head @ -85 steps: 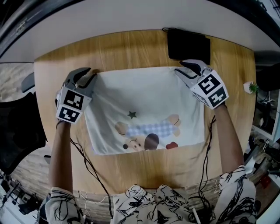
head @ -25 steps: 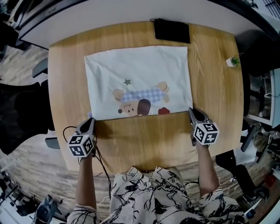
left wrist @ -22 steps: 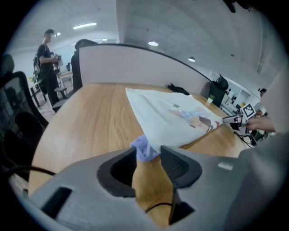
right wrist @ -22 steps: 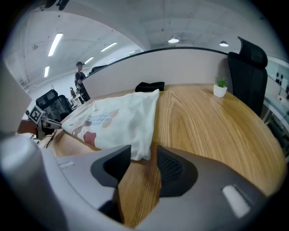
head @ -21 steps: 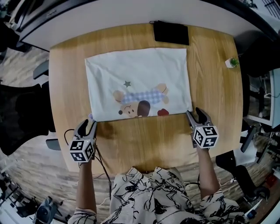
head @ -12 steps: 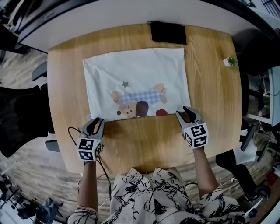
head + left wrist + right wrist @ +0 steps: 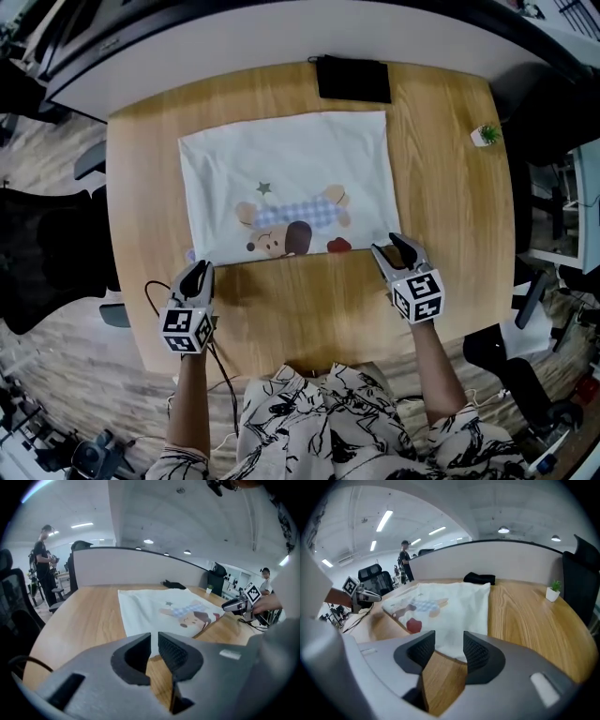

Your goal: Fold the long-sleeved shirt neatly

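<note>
The folded shirt (image 7: 300,164) lies upper centre on the table (image 7: 450,187); at its lower corners the left gripper (image 7: 199,270) has just narrowed to a slit and the right gripper (image 7: 390,247) has just widened, both seemingly empty.

Black-white scribble-print top (image 7: 319,427); grey hand-held grippers (image 7: 199,270), marker cubes (image 7: 186,330), black cables (image 7: 223,380).

I see shirt (image 7: 286,183) flat on table (image 7: 450,187), centre. Pouch (image 7: 352,79) behind it at far edge. Potted plant (image 7: 485,136) to right, well apart. Left gripper (image 7: 199,270) near near-left corner, right gripper (image 7: 392,247) just beside near-right corner
</note>
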{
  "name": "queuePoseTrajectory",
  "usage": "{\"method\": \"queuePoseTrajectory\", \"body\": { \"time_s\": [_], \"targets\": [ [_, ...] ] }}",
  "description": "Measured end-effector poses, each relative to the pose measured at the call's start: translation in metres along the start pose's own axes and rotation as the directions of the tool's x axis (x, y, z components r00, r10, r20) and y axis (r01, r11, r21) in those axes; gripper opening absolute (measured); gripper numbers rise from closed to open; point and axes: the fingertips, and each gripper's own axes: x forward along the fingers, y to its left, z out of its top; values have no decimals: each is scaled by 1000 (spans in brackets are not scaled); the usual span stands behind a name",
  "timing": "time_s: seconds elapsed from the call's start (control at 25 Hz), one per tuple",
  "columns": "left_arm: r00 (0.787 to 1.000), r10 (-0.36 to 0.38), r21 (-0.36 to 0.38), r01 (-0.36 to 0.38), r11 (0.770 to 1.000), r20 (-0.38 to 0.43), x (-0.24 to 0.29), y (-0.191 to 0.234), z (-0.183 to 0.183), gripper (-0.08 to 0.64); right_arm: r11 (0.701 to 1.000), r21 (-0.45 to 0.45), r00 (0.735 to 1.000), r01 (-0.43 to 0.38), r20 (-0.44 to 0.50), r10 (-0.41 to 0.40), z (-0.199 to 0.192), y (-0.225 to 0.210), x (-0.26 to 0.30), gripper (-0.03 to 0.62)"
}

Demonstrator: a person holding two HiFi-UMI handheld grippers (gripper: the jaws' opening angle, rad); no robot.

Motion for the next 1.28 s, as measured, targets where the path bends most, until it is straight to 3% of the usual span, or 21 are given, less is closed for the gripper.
{"method": "queuePoseTrajectory", "body": {
  "time_s": [0.12,0.36,0.64,0.8,0.92,1.28],
  "targets": [
    [995,57,16,-58,998,80,-30,-4,21,6,999,14,990,-32,141,30,32,3,-26,161],
    [962,123,28,-134,991,244,-92,-24,67,6,998,4,942,-56,331,52,78,5,-76,12],
    [906,121,40,-150,988,405,-160,-49,119,6,999,13,881,45,471,-46,111,7,-143,6],
    [864,128,-10,-142,990,487,-203,-55,132,5,997,22,808,78,584,-76,130,25,-197,6],
    [836,132,19,-168,986,532,-237,-58,134,5,994,49,753,100,649,-108,140,44,-239,6],
    [771,157,59,-244,968,617,-332,-81,118,3,979,55,707,198,684,-182,124,95,-326,6]
  ]
}}
